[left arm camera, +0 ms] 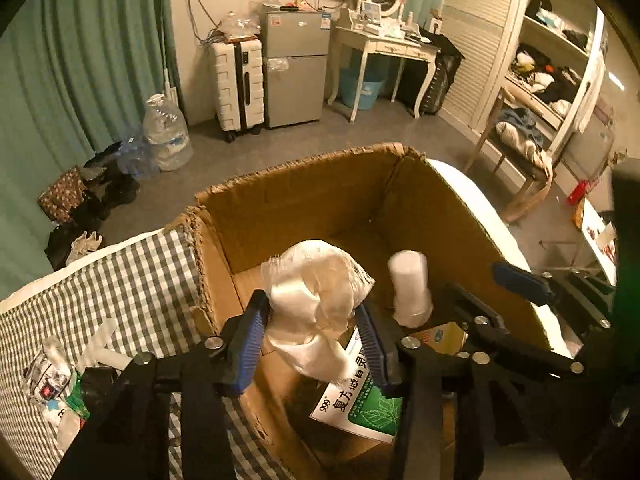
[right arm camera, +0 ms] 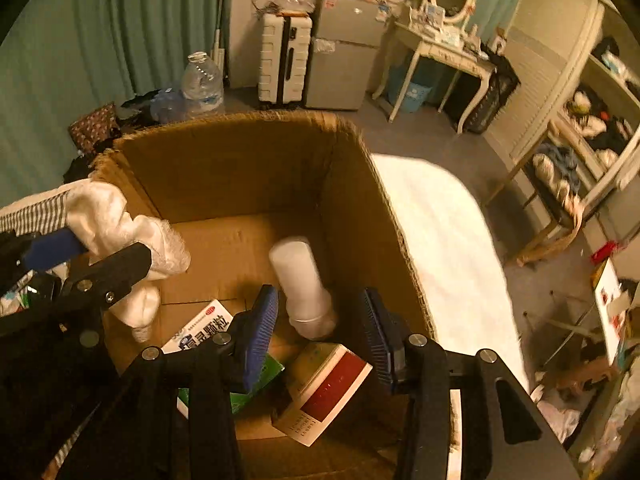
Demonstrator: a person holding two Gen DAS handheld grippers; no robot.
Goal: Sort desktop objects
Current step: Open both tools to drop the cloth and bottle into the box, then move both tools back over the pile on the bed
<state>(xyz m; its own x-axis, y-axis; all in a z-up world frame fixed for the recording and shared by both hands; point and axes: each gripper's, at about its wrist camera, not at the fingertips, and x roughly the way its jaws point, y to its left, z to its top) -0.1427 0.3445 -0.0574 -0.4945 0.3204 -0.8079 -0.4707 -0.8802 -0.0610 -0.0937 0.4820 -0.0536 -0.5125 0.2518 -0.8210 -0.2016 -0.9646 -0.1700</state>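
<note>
Cloth (left arm camera: 316, 304) sits between the left gripper's (left arm camera: 312, 344) parted jaws, over the box (left arm camera: 304, 184). Bottle (right arm camera: 304, 292) stands between the right gripper's (right arm camera: 320, 328) parted jaws, untouched, by the box's right wall; cartons (right arm camera: 328, 384) below.

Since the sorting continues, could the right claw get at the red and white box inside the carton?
Probably yes: the red and white box lies uncovered just below the right claw, though the white bottle sits between its pads.

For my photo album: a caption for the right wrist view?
White bottle between blue-padded fingers, over a cardboard box.
</note>
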